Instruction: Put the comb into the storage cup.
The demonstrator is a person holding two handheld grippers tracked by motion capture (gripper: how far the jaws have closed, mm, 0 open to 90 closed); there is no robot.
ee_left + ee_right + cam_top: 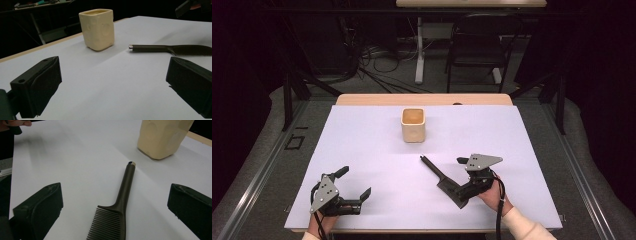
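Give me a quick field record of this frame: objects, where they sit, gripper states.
surface: white sheet on a wooden table
cup: cream square cup, upright, far centre
comb: dark comb lying flat, handle end toward the cup, not touching it
left gripper: open, holding nothing, near left corner
right gripper: open, jaws either side of the comb's toothed end, no grip yet
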